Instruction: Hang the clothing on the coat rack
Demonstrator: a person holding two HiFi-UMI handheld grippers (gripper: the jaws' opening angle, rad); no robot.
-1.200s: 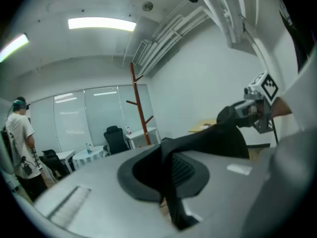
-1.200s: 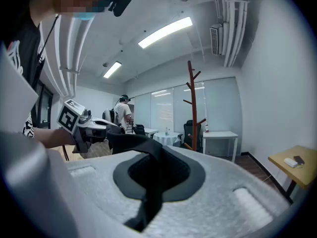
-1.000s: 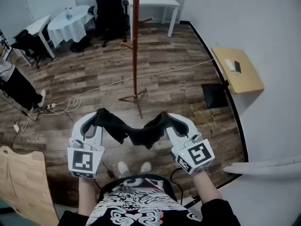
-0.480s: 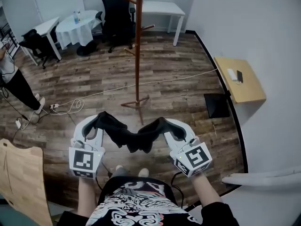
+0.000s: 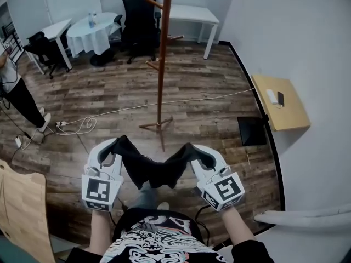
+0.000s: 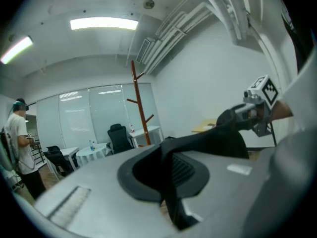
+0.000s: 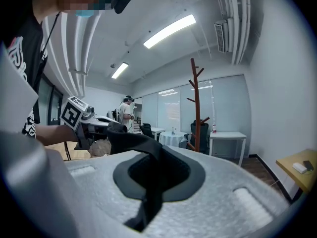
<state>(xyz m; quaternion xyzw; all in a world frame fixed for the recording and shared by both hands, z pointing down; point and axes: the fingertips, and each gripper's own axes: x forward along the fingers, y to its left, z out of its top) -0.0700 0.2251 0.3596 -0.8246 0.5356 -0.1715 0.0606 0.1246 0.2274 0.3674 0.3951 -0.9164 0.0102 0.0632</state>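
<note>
Between the two grippers, low in the head view, a black garment (image 5: 156,171) is sagging in a slack fold, too bunched to tell what kind of clothing it is. The left gripper (image 5: 112,147) is clenching one end of it. In the left gripper view the dark cloth is spilling out of the pinched jaws and covering their tips. The right gripper (image 5: 200,153) is gripping the other end the same way, and in its own view the fabric is draping over the jaw gap and hiding the pads. Both are hovering above the wooden floor (image 5: 219,119), well apart from the coat rack (image 5: 162,53), which is standing upright ahead. Its top is being cut off by the upper edge of the head view. At the left edge a person (image 5: 13,89) is standing, only partly in frame.
</note>
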